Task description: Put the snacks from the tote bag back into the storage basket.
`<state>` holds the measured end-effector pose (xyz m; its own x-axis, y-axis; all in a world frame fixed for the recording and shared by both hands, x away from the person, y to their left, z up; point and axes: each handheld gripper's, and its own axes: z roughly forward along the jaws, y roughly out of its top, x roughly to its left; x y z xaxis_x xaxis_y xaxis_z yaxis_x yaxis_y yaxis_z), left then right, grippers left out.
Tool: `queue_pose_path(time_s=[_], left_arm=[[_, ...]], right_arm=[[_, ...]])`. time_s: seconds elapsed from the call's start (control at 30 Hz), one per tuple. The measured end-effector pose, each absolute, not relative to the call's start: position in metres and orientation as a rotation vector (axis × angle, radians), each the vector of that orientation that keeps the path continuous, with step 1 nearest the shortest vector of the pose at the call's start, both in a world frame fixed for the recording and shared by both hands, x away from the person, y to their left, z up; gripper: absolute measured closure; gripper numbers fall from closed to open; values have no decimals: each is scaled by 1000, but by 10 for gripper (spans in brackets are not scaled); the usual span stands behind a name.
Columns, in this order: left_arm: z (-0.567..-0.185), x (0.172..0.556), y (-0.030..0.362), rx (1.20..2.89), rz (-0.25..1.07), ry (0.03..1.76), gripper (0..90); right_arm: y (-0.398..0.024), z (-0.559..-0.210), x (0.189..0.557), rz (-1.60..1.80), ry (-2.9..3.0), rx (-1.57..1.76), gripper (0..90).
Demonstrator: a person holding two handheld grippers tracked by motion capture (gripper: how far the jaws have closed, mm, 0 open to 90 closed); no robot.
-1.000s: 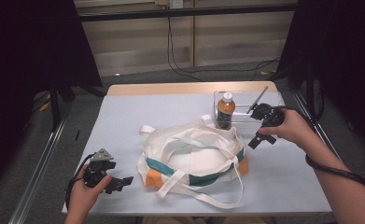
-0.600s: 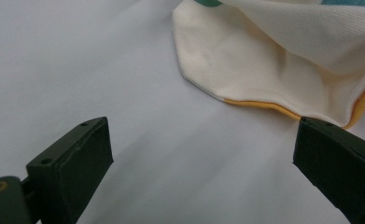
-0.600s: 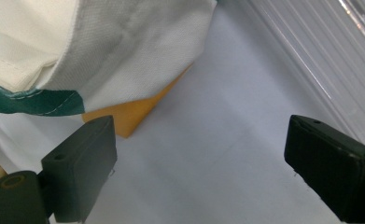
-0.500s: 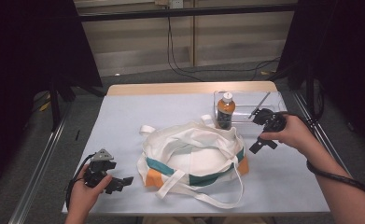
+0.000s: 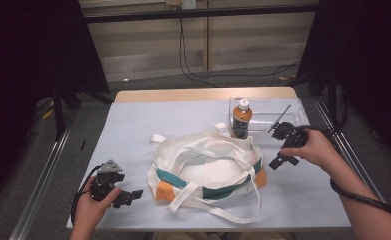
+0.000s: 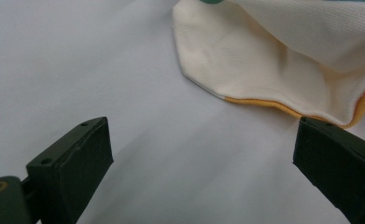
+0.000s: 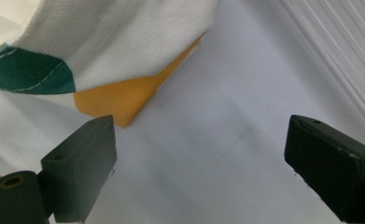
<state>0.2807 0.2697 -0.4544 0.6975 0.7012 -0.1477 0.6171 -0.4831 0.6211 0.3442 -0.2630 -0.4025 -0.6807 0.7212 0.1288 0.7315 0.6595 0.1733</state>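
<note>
both grippers, left gripper (image 5: 128, 196) at the lower left and right gripper (image 5: 282, 159) at the right, are held with jaws apart and empty beside the tote bag (image 5: 208, 167) slumped mid-frame on the desk (image 5: 128, 130); soft, light cloth is judged best pinched at a strap or rim.
</note>
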Motion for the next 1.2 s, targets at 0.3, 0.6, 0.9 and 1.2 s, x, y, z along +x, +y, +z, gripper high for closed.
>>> queue_pose_path(time_s=[0.3, 0.6, 0.9, 1.2], left_arm=[[-455, 281, 268, 2248, 164, 1005, 44], [-456, 281, 267, 2254, 164, 1002, 44], [-456, 281, 267, 2265, 162, 1004, 44], [-456, 281, 266, 2264, 164, 1005, 44]], right_arm=[[-266, -409, 339, -341, -2816, -1229, 89], [-268, -415, 334, -343, -2826, -1239, 89], [-270, -421, 329, -344, -2821, -1247, 89], [-273, -427, 323, -366, -2825, -1252, 89]])
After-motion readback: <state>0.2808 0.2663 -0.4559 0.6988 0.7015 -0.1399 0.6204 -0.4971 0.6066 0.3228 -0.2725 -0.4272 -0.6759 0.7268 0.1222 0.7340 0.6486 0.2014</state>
